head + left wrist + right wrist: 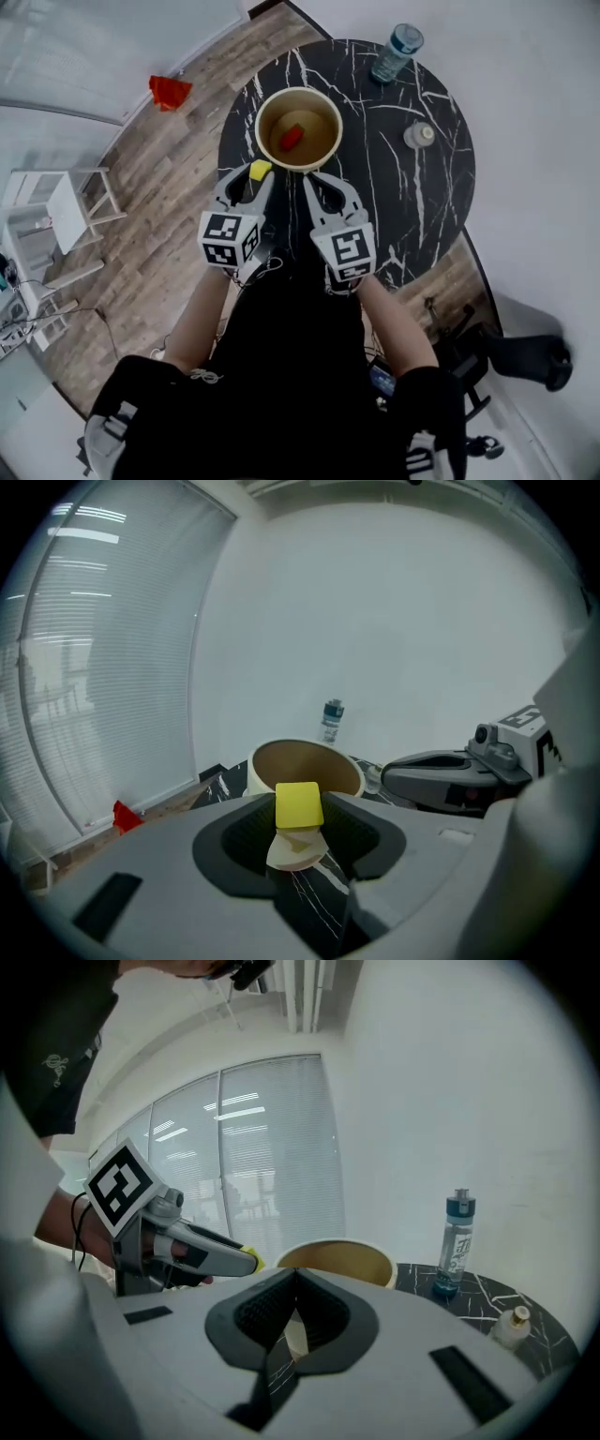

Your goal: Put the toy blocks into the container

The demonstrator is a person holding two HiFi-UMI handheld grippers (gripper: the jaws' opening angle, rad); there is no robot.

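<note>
- We hold the yellow block (299,804) pinched between the tips of our left gripper (255,178); its jaws stand fairly wide apart, pressed on the block's two sides.
- That block hangs over the near edge of the round black table (412,206), just beside the near left rim of the tan container (298,90) and not yet over its opening.
- A red block (292,138) lies on the container's floor, near its middle.
- Our right gripper (309,178) has its jaws closed together with nothing between them; its tips point at the container's near right rim.
- A water bottle (397,52) stands at the table's far edge, and a small bottle (420,135) stands to the right of the container.
</note>
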